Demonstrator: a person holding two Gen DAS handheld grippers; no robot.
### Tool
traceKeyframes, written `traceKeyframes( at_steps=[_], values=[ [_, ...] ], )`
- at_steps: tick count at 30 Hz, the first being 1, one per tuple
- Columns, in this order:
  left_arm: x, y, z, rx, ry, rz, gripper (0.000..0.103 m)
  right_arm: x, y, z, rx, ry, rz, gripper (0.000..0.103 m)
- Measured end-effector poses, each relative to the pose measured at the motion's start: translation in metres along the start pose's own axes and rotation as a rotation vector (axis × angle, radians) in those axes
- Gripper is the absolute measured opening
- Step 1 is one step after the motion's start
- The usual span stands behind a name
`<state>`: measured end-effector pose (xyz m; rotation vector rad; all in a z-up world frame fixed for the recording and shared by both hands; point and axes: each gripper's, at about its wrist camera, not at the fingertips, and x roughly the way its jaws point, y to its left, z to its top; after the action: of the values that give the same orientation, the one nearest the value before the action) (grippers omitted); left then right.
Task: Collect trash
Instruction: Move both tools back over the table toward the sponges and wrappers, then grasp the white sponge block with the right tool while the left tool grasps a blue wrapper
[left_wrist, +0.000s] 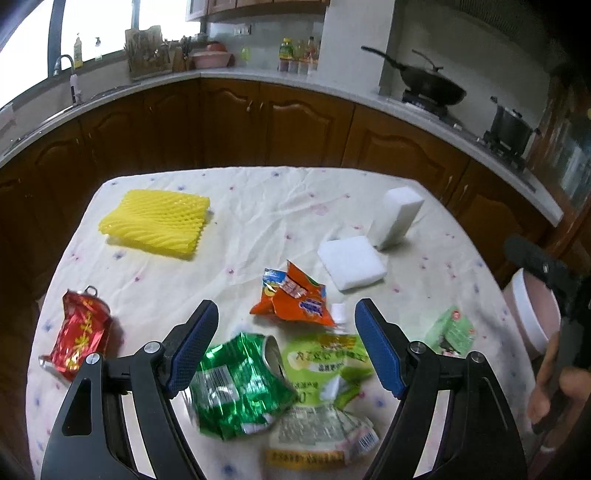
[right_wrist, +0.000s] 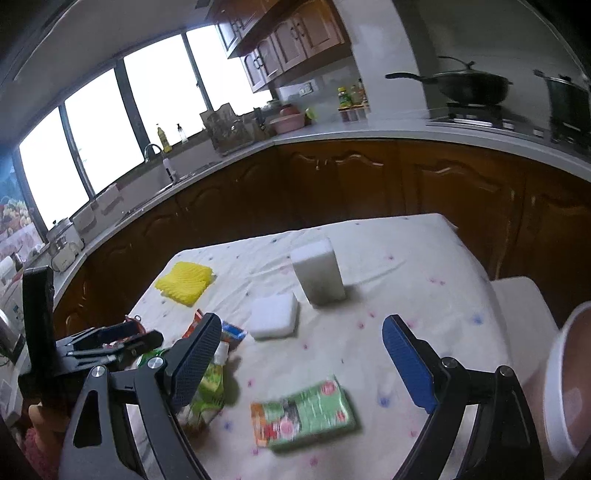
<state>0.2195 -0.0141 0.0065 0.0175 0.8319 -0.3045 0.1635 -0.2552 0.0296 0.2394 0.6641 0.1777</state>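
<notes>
Trash lies on the cloth-covered table (left_wrist: 258, 199). My left gripper (left_wrist: 286, 325) is open above a crushed green can (left_wrist: 236, 391) and a light green wrapper (left_wrist: 325, 373). An orange snack bag (left_wrist: 295, 299) lies just beyond its fingertips. A crushed red can (left_wrist: 79, 332) lies at the left, a yellow foam net (left_wrist: 155, 221) farther back. My right gripper (right_wrist: 301, 339) is open over the table, with a small green packet (right_wrist: 306, 417) below it; the packet also shows in the left wrist view (left_wrist: 450, 332).
Two white foam blocks, one flat (left_wrist: 351, 262) and one upright (left_wrist: 395, 218), sit at the back right of the table. A pink bin with a white rim (right_wrist: 565, 384) stands off the table's right side. Kitchen counters with a wok (left_wrist: 428, 85) surround the table.
</notes>
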Motion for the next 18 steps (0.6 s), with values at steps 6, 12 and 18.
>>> traceKeyframes(
  at_steps=[6,12,18],
  values=[
    [0.023,0.0,0.011,0.01,0.053,-0.016,0.078,0.043,-0.001,0.023,-0.037,0.041,0.013,0.09],
    [0.043,-0.001,0.013,0.022,0.093,-0.019,0.078,0.092,-0.005,0.034,-0.061,0.091,0.001,0.09],
    [0.056,-0.005,0.011,0.034,0.13,-0.037,0.034,0.129,-0.016,0.032,-0.056,0.145,-0.023,0.089]
  ],
)
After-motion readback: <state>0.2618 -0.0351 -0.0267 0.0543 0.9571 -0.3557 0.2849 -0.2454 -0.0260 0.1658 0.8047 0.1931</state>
